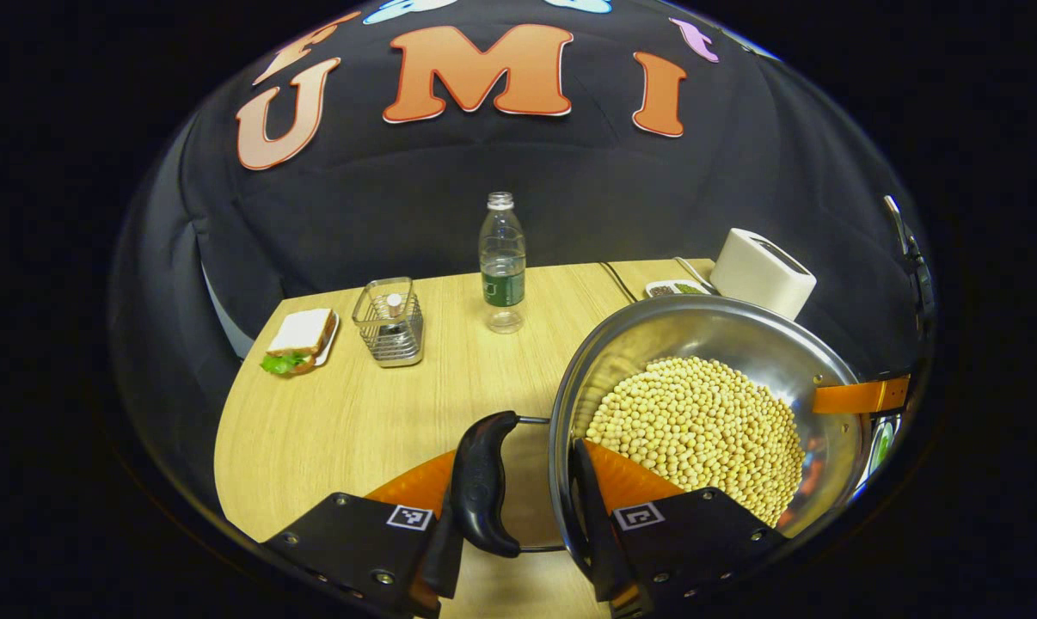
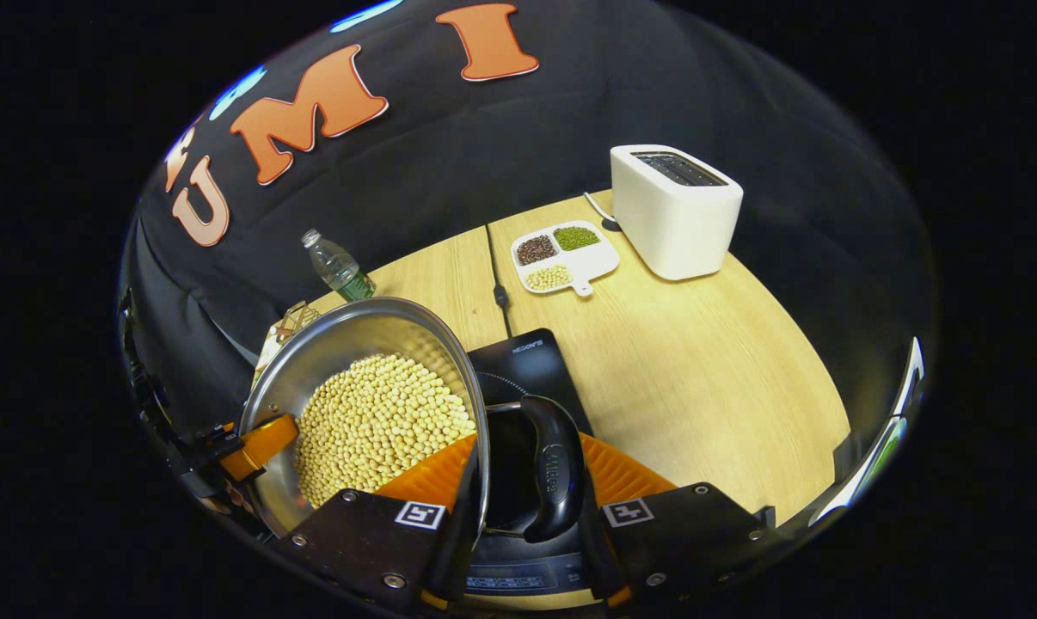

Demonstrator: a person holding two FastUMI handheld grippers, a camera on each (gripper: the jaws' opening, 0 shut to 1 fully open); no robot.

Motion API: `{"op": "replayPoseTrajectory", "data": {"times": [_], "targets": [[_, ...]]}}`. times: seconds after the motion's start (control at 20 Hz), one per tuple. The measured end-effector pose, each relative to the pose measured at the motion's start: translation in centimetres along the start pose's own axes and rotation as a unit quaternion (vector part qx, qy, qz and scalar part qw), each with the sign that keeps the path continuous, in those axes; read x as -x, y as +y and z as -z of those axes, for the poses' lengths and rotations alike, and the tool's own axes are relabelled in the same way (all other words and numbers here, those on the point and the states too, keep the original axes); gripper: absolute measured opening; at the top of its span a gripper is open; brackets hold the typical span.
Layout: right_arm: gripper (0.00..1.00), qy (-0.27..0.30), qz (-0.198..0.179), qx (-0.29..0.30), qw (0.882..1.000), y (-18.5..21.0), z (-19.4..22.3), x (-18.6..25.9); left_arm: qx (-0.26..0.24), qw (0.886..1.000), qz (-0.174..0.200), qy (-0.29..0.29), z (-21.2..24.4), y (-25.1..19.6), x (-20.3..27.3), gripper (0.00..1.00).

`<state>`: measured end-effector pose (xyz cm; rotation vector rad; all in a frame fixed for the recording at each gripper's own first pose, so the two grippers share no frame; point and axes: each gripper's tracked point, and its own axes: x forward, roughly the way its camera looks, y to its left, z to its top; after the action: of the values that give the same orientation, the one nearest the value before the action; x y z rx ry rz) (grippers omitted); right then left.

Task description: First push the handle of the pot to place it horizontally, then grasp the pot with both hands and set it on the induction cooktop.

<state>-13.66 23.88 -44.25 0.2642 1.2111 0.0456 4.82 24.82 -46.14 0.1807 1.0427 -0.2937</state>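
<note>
A steel pot (image 1: 725,335) full of soybeans (image 1: 699,421) is held between both grippers. My left gripper (image 1: 523,486) is shut on the pot's black left handle (image 1: 481,481), with one finger outside the handle and the other inside the rim. My right gripper (image 2: 531,486) grips the opposite black handle (image 2: 553,464) the same way, at the rim of the pot (image 2: 355,331). The black induction cooktop (image 2: 527,357) lies under the pot's right side. I cannot tell whether the pot touches it. The right gripper's finger (image 1: 862,395) shows at the far rim.
On the wooden table (image 2: 699,361) stand a water bottle (image 1: 502,262), a wire holder (image 1: 389,322) and a sandwich on a plate (image 1: 299,340). A white toaster (image 2: 673,211), a divided dish of beans (image 2: 563,255) and a cable (image 2: 494,275) sit behind the cooktop.
</note>
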Motion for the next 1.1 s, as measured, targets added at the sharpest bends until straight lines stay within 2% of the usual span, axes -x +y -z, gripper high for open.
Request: {"op": "replayPoseTrajectory", "data": {"times": [0.7, 0.8, 0.85, 1.1], "targets": [[0.52, 0.017, -0.002, 0.005, 1.0, 0.2, -0.2, -0.2, 0.006, 1.0, -0.006, 0.025, -0.6, 0.9, 0.4, 0.61], [0.48, 0.021, -0.003, 0.004, 1.0, 0.0, -0.4, -0.2, 0.008, 1.0, -0.008, 0.03, -0.9, 1.0, 0.5, 0.61], [0.53, 0.024, -0.003, 0.004, 1.0, 0.0, -0.5, -0.1, 0.01, 0.999, -0.008, 0.031, -1.0, 1.1, 0.7, 0.61], [0.53, 0.023, 0.0, 0.008, 1.0, 0.0, -0.6, -0.1, 0.007, 0.999, -0.004, 0.036, -2.1, 2.0, 1.0, 0.61]]}}
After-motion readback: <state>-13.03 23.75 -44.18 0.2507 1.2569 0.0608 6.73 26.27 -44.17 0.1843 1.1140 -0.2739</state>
